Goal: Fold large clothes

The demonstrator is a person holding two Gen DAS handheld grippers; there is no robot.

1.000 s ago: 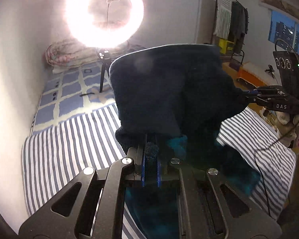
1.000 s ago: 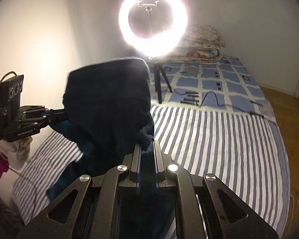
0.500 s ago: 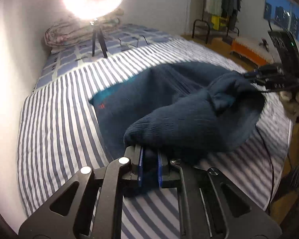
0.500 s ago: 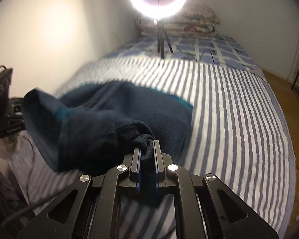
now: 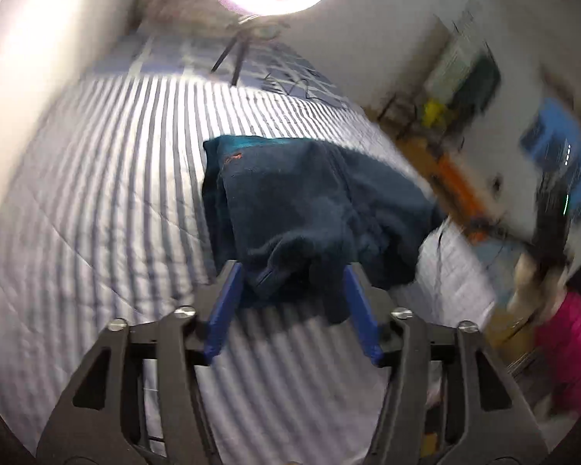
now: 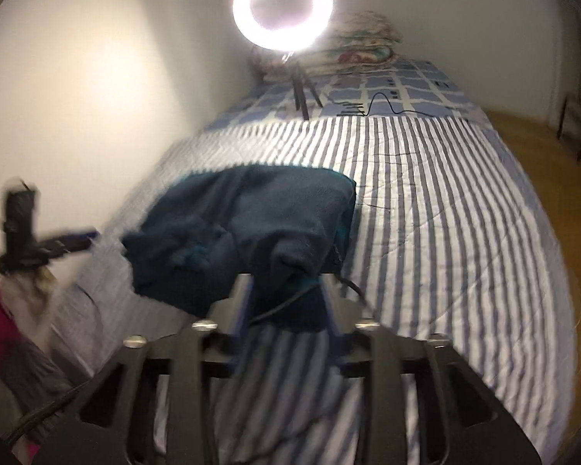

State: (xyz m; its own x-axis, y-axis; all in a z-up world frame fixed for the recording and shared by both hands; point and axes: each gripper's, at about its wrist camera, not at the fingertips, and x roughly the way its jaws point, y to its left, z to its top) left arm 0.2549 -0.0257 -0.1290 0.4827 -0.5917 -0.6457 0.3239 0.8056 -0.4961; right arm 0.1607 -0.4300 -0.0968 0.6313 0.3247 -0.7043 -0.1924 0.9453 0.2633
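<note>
A dark navy fleece garment (image 5: 290,201) lies folded over itself on the striped bed cover (image 5: 108,209). Its near edge sits loosely between the blue fingers (image 5: 226,302) of my left gripper (image 5: 292,286), whose jaws are opening with the pads off the cloth. In the right wrist view the same garment (image 6: 259,209) has its near corner between the spread fingers of my right gripper (image 6: 286,286), which is opening too. Each gripper shows blurred in the other's view: the right gripper (image 5: 550,232) and the left gripper (image 6: 54,244).
A lit ring light (image 6: 282,4) on a tripod stands on the checked sheet (image 6: 399,89) at the bed's far end, before stacked quilts (image 6: 360,46). A black cable (image 6: 383,104) lies there. Wooden floor (image 6: 538,143) runs along the bed's right side. A pink sleeve (image 5: 573,341) is near.
The garment, held up in the air by both shut grippers a second ago, came down onto the bed folded over. Both grippers now have their jaws apart and have let go of the fabric.
</note>
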